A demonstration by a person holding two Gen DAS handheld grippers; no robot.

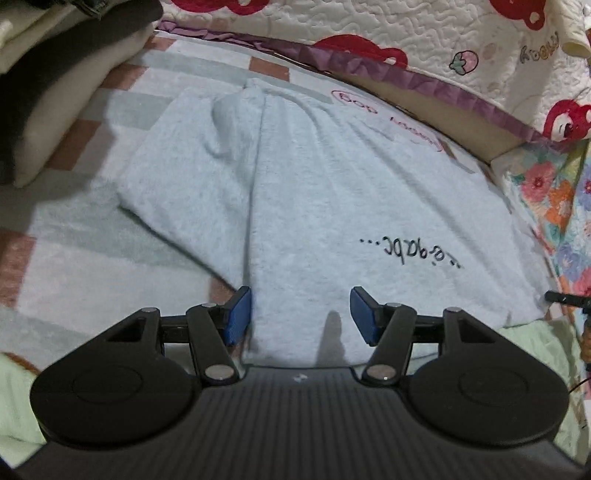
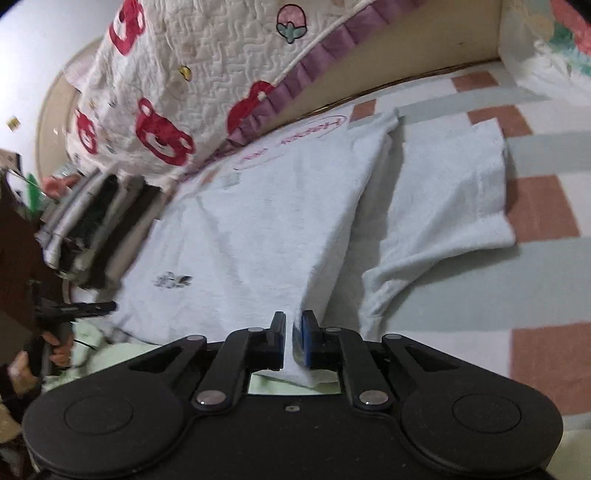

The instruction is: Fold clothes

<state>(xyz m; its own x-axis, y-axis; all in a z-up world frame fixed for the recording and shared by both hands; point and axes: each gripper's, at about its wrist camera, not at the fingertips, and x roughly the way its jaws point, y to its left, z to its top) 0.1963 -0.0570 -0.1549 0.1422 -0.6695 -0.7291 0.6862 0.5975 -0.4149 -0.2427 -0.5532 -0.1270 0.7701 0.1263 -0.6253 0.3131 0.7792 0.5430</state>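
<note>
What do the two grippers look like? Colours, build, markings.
Both look the same: the left gripper and right gripper have a matte black body with round housings at each side, black linkage bars on silver pivot pins, and blue pads on the fingers. The left has a ribbed top with a small pale mark; no cables show on either.

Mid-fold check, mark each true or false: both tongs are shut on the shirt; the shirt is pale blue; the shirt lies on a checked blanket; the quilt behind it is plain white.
1. Both tongs are shut on the shirt. False: the left tongs are open over it; only the right tongs pinch its edge.
2. The shirt is pale blue. True.
3. It lies on a checked blanket. True.
4. The quilt is plain white. False: it has red bears and a purple frill.
</note>
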